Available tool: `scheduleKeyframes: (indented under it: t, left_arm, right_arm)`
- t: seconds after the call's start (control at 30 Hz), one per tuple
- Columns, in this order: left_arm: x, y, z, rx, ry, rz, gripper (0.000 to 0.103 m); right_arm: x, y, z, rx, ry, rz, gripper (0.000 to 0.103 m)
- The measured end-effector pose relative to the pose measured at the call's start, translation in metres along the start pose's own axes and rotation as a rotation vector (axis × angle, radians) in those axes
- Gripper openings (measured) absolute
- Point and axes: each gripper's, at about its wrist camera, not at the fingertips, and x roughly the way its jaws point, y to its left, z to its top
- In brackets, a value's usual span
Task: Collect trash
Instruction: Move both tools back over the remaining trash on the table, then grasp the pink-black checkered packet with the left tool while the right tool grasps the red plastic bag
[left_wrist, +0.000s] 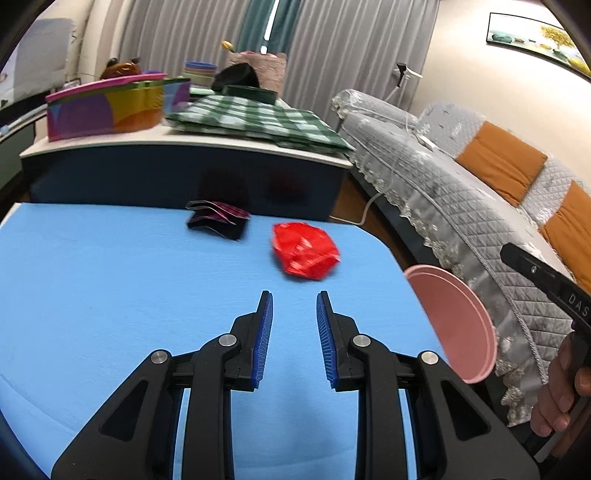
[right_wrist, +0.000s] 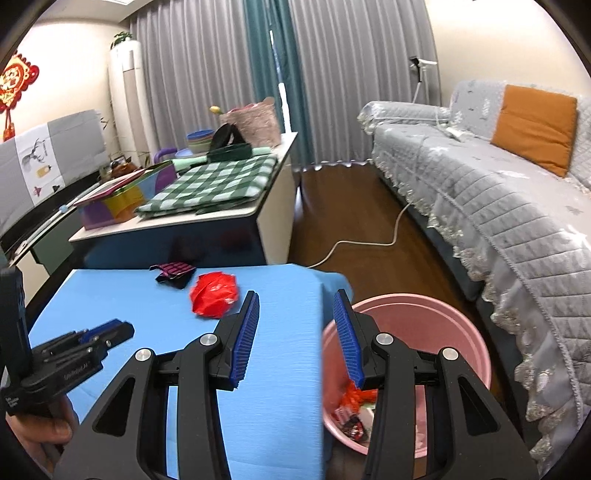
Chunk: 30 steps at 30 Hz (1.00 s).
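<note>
A crumpled red wrapper (left_wrist: 304, 249) lies on the blue table (left_wrist: 110, 295), a little ahead and right of my open, empty left gripper (left_wrist: 294, 295). A dark black-and-pink wrapper (left_wrist: 218, 218) lies farther back near the table's far edge. In the right wrist view the red wrapper (right_wrist: 214, 293) and the dark wrapper (right_wrist: 173, 273) lie on the blue table (right_wrist: 280, 332). My right gripper (right_wrist: 295, 295) is open and empty over the table's right edge, above the pink bin (right_wrist: 476, 343), which holds several pieces of trash. The left gripper (right_wrist: 107, 332) shows at lower left.
The pink bin (left_wrist: 454, 321) stands on the floor right of the table. A grey quilted sofa (right_wrist: 498, 192) with orange cushions runs along the right. Behind the table is a cabinet (right_wrist: 207, 221) with a green checked cloth and a colourful box. A white cable (right_wrist: 365, 240) lies on the floor.
</note>
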Motion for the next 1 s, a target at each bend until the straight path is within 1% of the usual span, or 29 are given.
scheduleKeyframes:
  t: [0.33, 0.53, 0.6, 0.67, 0.93, 1.0]
  left_arm:
    - [0.017, 0.048, 0.011, -0.084, -0.021, 0.053, 0.024]
    - [0.027, 0.067, 0.016, -0.109, -0.027, 0.081, 0.023]
    - [0.031, 0.071, 0.017, -0.113, -0.027, 0.085, 0.023]
    - [0.035, 0.074, 0.018, -0.114, -0.027, 0.089, 0.023]
    - [0.047, 0.084, 0.032, -0.113, -0.023, 0.068, 0.023]
    - [0.051, 0.087, 0.036, -0.131, -0.015, 0.055, 0.023]
  right_arm:
    - [0.035, 0.040, 0.004, -0.031, 0.021, 0.056, 0.043]
    - [0.067, 0.059, 0.003, -0.037, 0.064, 0.084, 0.059]
    - [0.078, 0.066, 0.001, -0.039, 0.081, 0.096, 0.070]
    - [0.087, 0.072, 0.000, -0.055, 0.092, 0.092, 0.074]
    - [0.130, 0.088, -0.004, -0.067, 0.149, 0.084, 0.086]
    - [0.143, 0.092, -0.003, -0.072, 0.170, 0.075, 0.087]
